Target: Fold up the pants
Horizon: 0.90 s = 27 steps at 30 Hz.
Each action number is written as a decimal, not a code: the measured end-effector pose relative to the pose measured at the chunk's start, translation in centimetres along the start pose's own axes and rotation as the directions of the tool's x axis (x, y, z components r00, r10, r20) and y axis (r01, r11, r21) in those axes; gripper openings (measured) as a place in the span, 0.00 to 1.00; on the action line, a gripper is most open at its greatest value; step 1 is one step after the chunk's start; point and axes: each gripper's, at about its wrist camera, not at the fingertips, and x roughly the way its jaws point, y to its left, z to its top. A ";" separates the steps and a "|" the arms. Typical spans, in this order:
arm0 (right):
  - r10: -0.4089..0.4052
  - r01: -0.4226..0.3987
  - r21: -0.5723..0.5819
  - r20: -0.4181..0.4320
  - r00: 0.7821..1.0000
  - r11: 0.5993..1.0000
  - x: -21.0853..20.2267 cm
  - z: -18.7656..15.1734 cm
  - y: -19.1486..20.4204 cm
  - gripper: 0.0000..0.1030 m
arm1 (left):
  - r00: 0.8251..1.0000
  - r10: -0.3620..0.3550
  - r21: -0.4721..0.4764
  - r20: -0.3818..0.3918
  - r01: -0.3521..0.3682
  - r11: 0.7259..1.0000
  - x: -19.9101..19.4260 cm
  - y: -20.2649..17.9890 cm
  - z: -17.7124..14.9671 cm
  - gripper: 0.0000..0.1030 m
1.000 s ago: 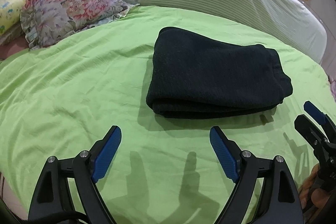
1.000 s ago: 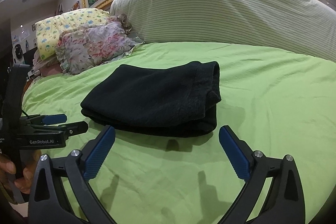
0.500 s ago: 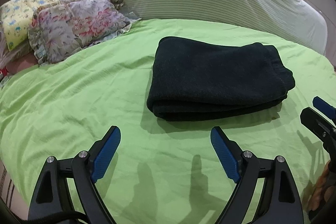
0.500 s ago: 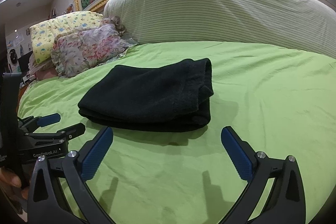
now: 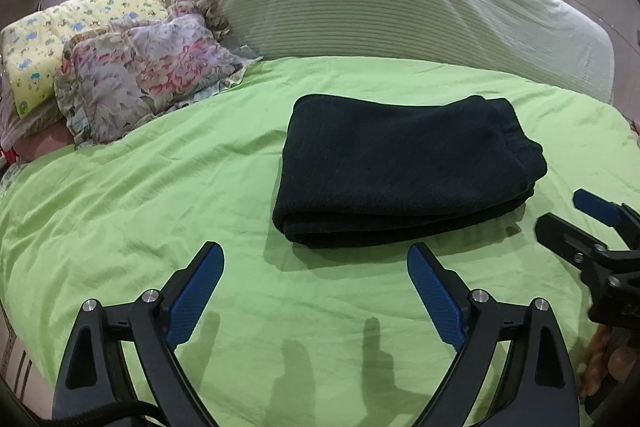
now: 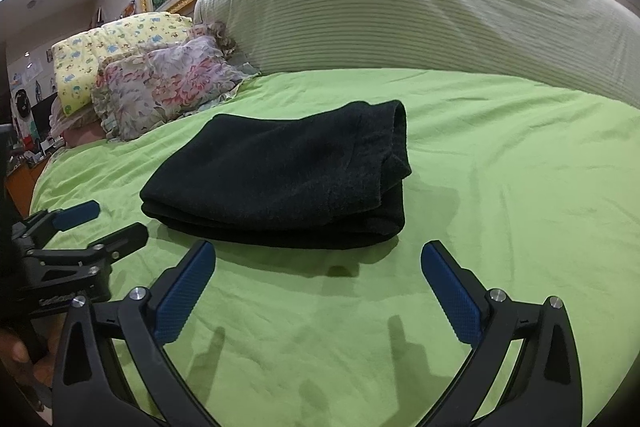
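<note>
Black pants (image 5: pixel 408 171): folded, flat on green bed (image 5: pixel 160 211).
Left claw (image 5: pixel 316 279): jaws opening, nothing between.
Right claw (image 6: pixel 318 277): wide, empty.

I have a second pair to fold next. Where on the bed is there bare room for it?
Bare green sheet lies right of the folded black pants, up to the striped bolster. Another patch lies between pants and floral pillow. Crowded: pillow corner.

Two black handheld grippers with blue pads

Left gripper (image 5: pixel 316 259) and right gripper (image 6: pixel 318 257) share matte black forked arms, ribbed blue pads (image 5: pixel 192 297) and silver screws (image 5: pixel 150 295); a black cable (image 5: pixel 108 409) loops at 7 o'clock; white lettering (image 6: pixel 60 301) marks the left gripper's body.
</note>
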 end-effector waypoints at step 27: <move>-0.018 0.021 -0.083 0.031 0.999 0.996 0.8 0.3 1.9 1.00 | 1.000 0.000 -0.029 -0.002 -0.001 1.000 0.8 0.5 0.5 0.95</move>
